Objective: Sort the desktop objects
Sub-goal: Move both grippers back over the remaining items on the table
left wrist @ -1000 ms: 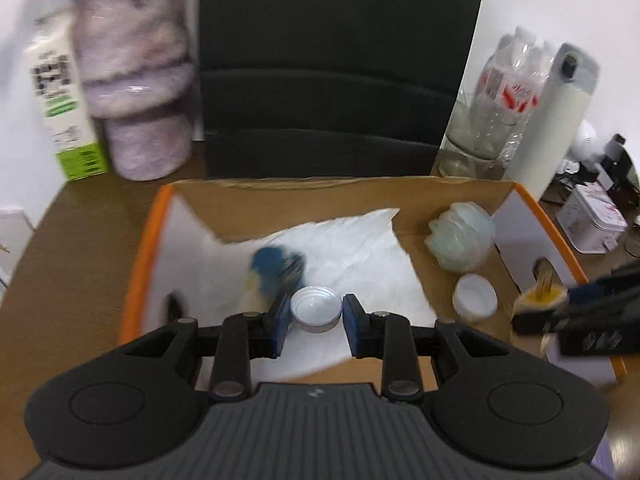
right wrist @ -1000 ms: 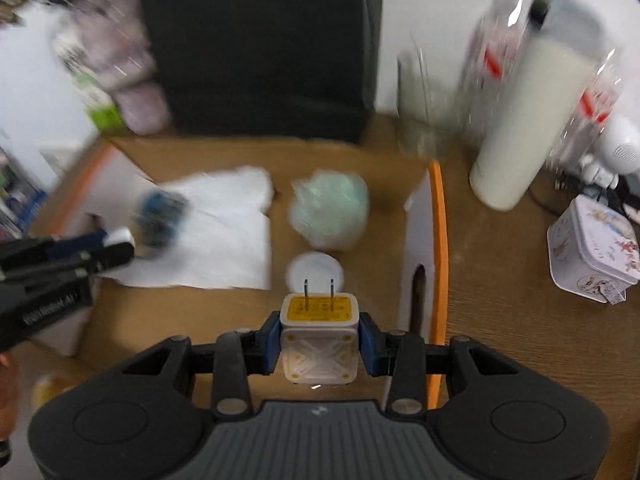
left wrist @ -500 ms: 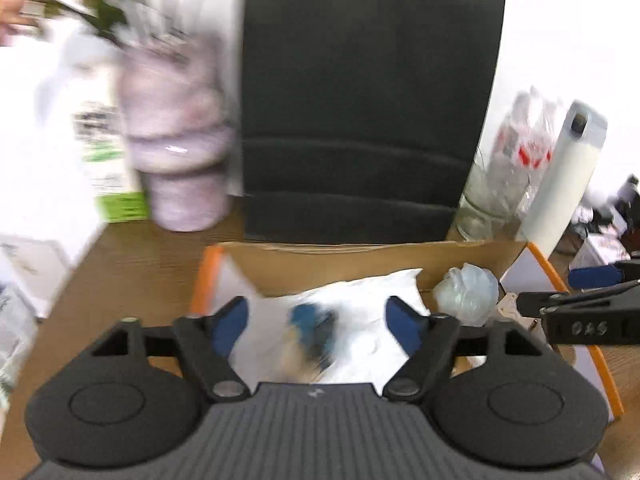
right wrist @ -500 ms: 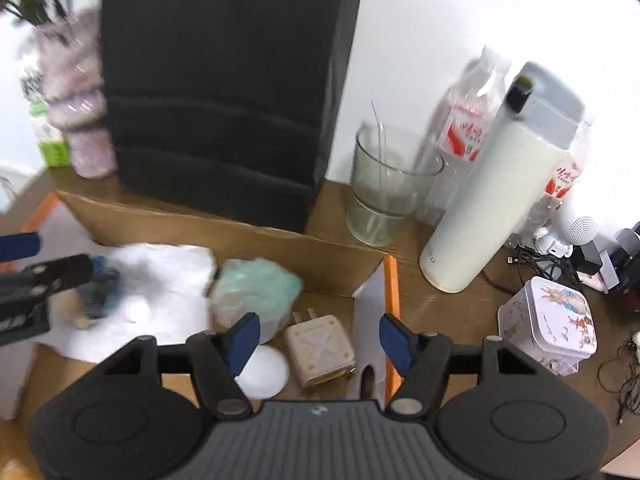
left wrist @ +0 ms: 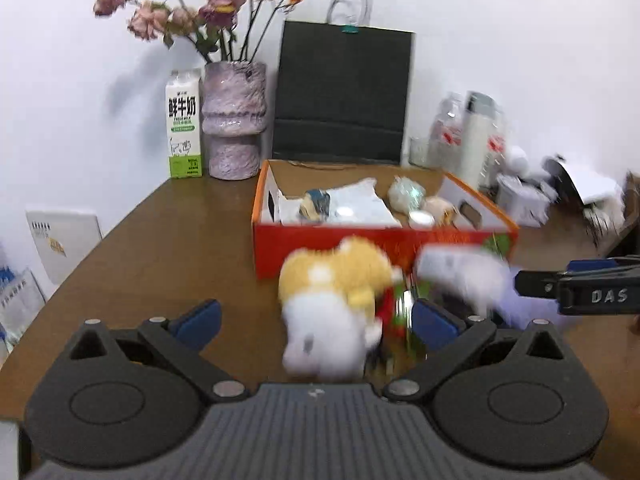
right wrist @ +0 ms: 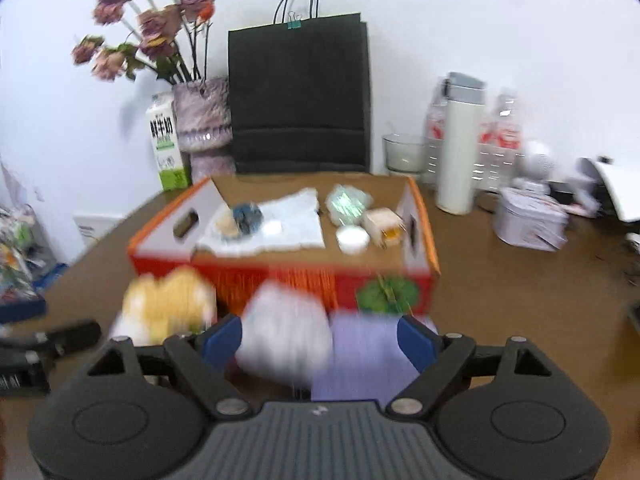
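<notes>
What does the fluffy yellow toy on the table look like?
The toy is a soft plush animal, yellow-orange on top and white below, with a white spot on the yellow part. It is blurred, so small details cannot be told. It sits on the brown table, in front of the red box, outside it. In the left view it lies between the wide-open blue pads of the left tool, nearer the right-hand pad; neither pad presses on it. Red and green things, too blurred to name, lie at its right side.

A home or office desk against a plain white wall. The brown wooden tabletop bears a mauve ceramic vase of dried roses, a green-and-white milk carton and a black paper shopping bag.
</notes>
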A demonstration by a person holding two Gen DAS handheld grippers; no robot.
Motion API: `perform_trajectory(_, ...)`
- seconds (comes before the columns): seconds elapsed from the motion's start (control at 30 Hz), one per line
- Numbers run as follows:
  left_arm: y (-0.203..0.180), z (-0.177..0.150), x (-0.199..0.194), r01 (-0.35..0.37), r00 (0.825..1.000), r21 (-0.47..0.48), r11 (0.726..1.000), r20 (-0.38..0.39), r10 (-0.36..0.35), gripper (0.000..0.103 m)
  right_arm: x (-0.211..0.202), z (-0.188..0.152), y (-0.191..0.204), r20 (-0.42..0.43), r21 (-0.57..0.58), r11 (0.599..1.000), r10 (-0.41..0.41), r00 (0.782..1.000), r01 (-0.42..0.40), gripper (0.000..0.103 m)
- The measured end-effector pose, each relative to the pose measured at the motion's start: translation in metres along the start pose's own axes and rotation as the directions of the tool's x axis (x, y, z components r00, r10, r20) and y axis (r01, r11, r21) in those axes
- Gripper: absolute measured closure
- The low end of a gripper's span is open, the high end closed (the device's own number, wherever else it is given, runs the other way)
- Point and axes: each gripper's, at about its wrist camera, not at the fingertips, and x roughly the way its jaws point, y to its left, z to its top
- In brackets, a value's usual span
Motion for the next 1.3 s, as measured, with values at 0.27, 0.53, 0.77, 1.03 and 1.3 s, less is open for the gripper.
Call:
perform_trajectory(0.27, 0.001, -0.064, -0.015, 0.01, 0.998, -0.024, 1.0, -0.064, -0.011, 0.0, -0.052, -0.091, 0.017, 0.075, -0.002, 1.0, 0.018, 0.997, -0.018, 0.016)
perform_trajectory(0.53, -0.01, -0.078, -0.022, -0.043, 0.997, 0.024, 0.999, -0.07, 0.044, 0.0, -0.046, -0.114, 0.023, 0.029, 0.028, 0.999, 0.025, 0.999, -0.026, 0.014)
perform_trajectory(0.77, -0.02, -0.081, -0.022, -0.072, 0.995, 0.074, 0.995, -0.063, 0.076, 0.0, -0.038, -0.12, 0.009, -0.002, 0.158, 0.987, 0.037, 0.999, -0.036, 0.014)
perform_trajectory(1.03, -0.02, -0.082, -0.02, -0.061, 0.995, 0.079, 0.995, -0.075, 0.067, 0.0, -0.037, -0.121, 0.017, -0.015, 0.12, 0.992, 0.041, 0.999, -0.039, 0.014)
perform_trajectory(1.3, -0.022, -0.082, -0.018, -0.063, 0.993, 0.09, 0.994, -0.09, 0.071, 0.0, -0.037, -0.122, 0.015, -0.007, 0.129, 0.991, 0.044, 0.999, -0.043, 0.014)
